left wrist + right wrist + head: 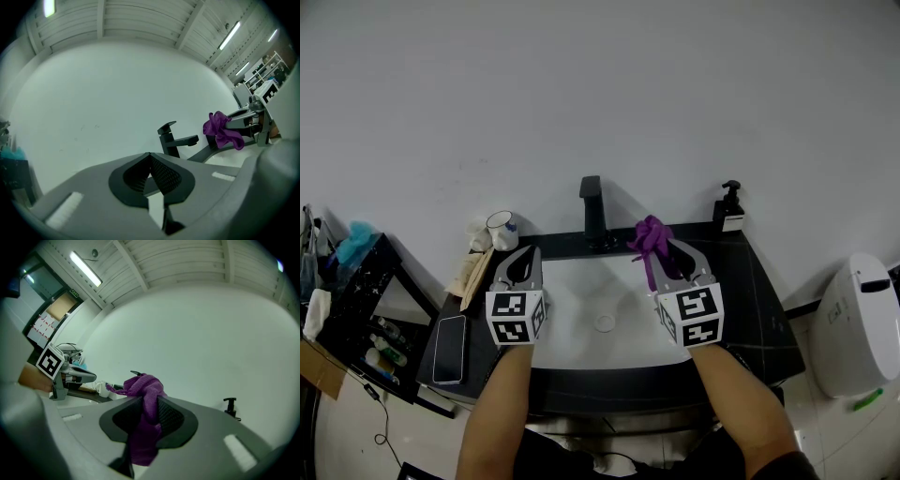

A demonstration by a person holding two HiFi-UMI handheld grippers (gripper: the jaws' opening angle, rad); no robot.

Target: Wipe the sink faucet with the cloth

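Note:
The black faucet (592, 212) stands upright at the back of the white sink (581, 323), against the wall. My right gripper (662, 247) is shut on a purple cloth (651, 238), which bunches above the jaws and hangs between them, just right of the faucet and apart from it. The right gripper view shows the cloth (143, 389) pinched in the gripper (149, 401), hiding most of the faucet. My left gripper (527, 253) hovers over the sink's left side, shut on nothing. In the left gripper view its tips (150, 157) meet, with the faucet (169, 139) and cloth (220, 130) beyond.
A black soap dispenser (730, 208) stands on the dark counter (759, 309) at the back right. A white mug (502, 230) and a phone (450, 349) lie on the left. A toilet (853, 323) is at the far right, and a cluttered shelf (356, 300) at the far left.

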